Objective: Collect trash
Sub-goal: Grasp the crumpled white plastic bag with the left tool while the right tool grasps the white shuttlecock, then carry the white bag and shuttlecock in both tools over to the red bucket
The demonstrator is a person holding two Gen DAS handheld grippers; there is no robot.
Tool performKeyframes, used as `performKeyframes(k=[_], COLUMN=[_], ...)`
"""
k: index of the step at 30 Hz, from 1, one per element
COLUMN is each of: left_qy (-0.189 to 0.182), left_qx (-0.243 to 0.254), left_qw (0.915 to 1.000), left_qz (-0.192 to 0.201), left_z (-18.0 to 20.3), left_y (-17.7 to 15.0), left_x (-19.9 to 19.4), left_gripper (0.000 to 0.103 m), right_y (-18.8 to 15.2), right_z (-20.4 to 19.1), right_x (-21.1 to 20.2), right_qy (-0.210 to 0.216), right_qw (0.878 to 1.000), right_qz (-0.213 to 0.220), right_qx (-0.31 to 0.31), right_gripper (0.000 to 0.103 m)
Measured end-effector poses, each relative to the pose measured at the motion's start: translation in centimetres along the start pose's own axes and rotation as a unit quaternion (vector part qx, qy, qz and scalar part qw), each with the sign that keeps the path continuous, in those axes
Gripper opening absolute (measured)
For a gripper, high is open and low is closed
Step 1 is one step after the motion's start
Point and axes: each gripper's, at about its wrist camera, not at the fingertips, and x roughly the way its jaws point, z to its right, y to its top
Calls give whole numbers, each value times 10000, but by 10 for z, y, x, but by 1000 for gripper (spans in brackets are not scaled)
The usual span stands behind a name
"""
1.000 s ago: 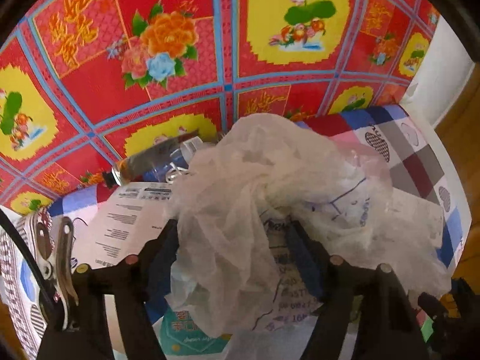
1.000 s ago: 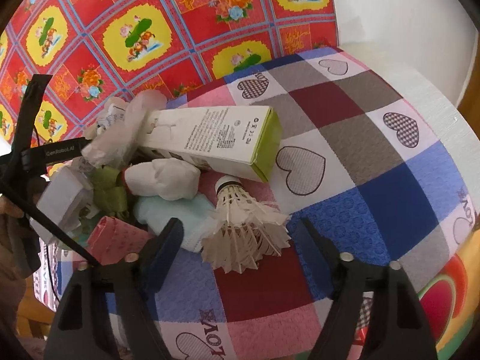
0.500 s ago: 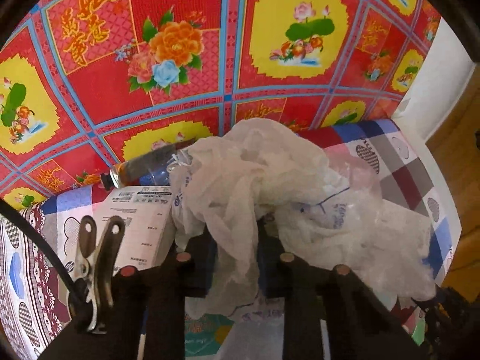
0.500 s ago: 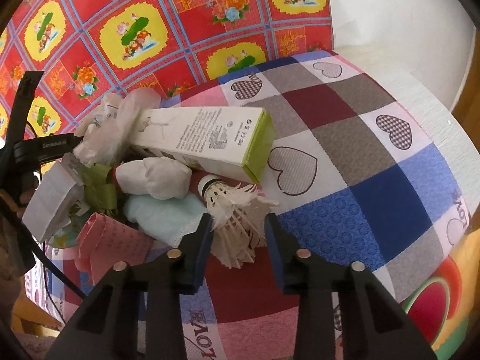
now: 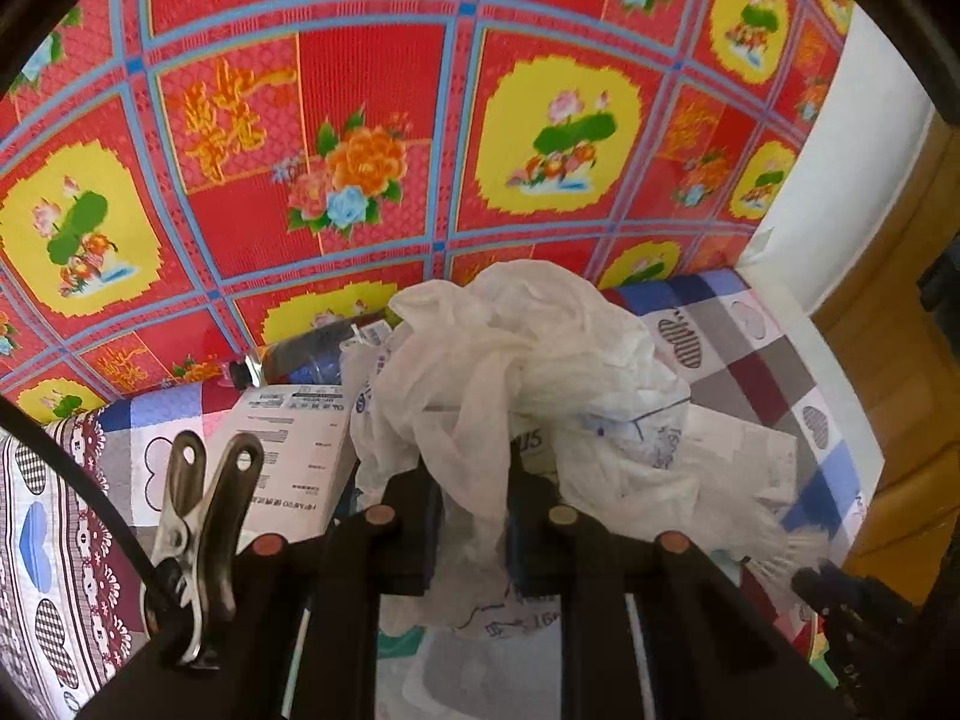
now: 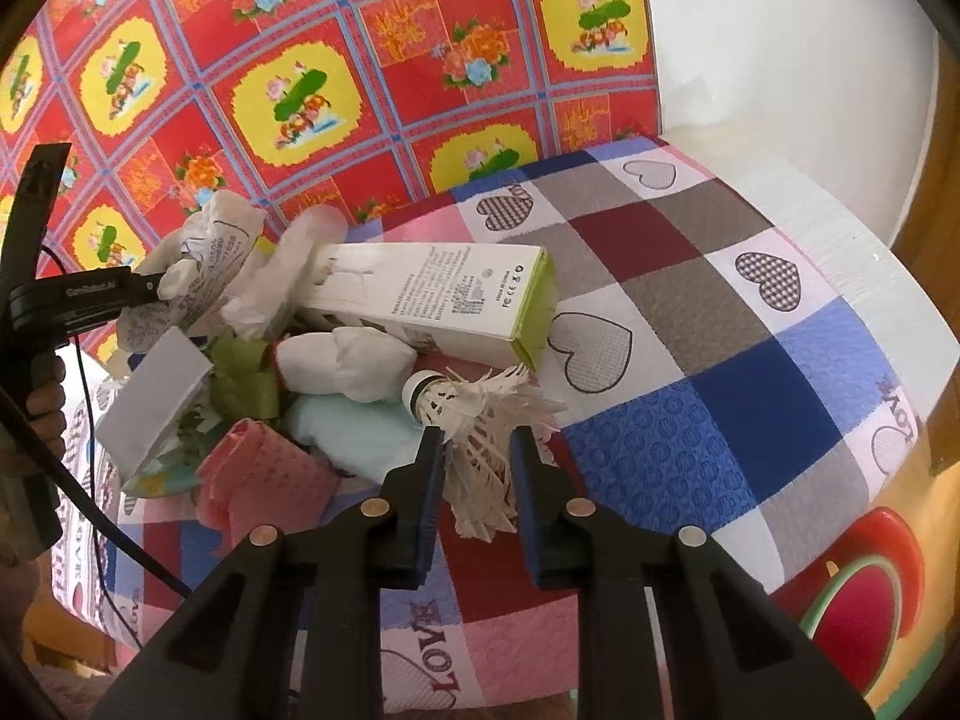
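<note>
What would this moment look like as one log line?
left claw: shut on white plastic bag | right claw: shut on shuttlecock | trash pile: on table

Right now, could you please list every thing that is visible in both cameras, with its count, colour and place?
crumpled plastic bag: one, white, atop the pile, pinched by the left gripper
long carton: one, white with green end, lying on the pile
shuttlecock: one, white, frayed, between the right fingers
cloth bundle: one, white, under the carton
pink cloth: one, front of pile
pale blue cloth: one, beside the shuttlecock
dark bottle: one, lying behind the pile
patchwork cover: one, heart-patterned, under everything
floral sheet: one, red and yellow, behind
left gripper: black, shut on the bag
right gripper: black, shut on the shuttlecock
hand: one, holding the left gripper
</note>
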Motion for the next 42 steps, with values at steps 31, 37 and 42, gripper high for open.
performKeyframes(k=[31,37,42], left_qy=[-564,-618,-666], left_qx=[593,717,856], left_qw=[9954,9941,9927], left_qz=[504,531,522], left_z=[14,12,14], left_y=[-40,-48,-56], left_x=[-95,-104,-109], left_gripper=[17,17,17], right_y=[-20,-25,-31], right_z=[-56,-68,-74], right_x=[-78,-89,-98], right_qy=[-118,-93,-113], right_qw=[9959,9952,9942], right_qz=[894,978,1065], right_qx=[-48,-4,48], right_gripper=[23,23,23])
